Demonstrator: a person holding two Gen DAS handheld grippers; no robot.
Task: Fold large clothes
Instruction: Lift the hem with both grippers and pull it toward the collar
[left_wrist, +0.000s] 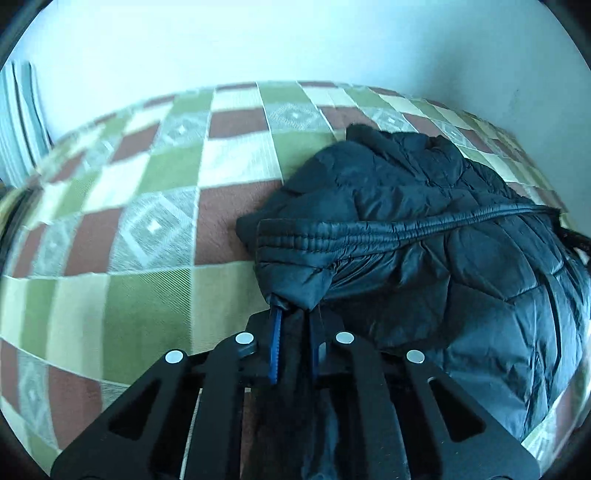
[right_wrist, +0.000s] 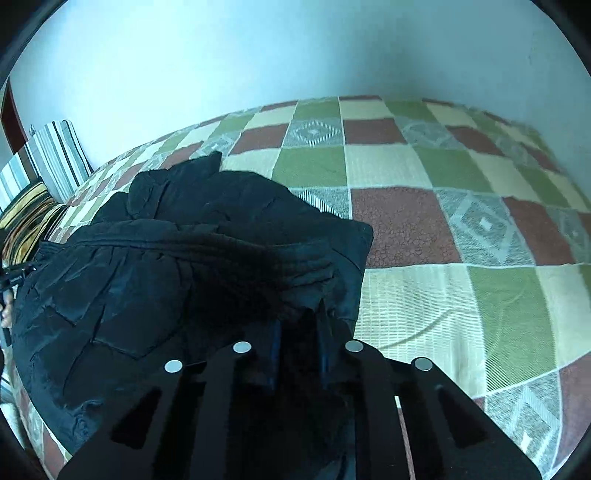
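Note:
A black quilted puffer jacket (left_wrist: 424, 229) lies bunched on a checked bedspread (left_wrist: 155, 206), its ribbed elastic hem running across the top of the heap. My left gripper (left_wrist: 295, 314) is shut on the jacket's near left corner, with the fabric pinched between the blue pads. In the right wrist view the same jacket (right_wrist: 147, 266) fills the left half, and my right gripper (right_wrist: 299, 325) is shut on its near right corner below the ribbed hem. The fabric hides both grippers' fingertips.
The bedspread (right_wrist: 461, 240) of green, cream and brown squares stretches far to the right and back to a pale wall (right_wrist: 295, 55). Striped pillows (right_wrist: 51, 155) lean at the left end of the bed. The other gripper's edge (right_wrist: 11, 277) shows at far left.

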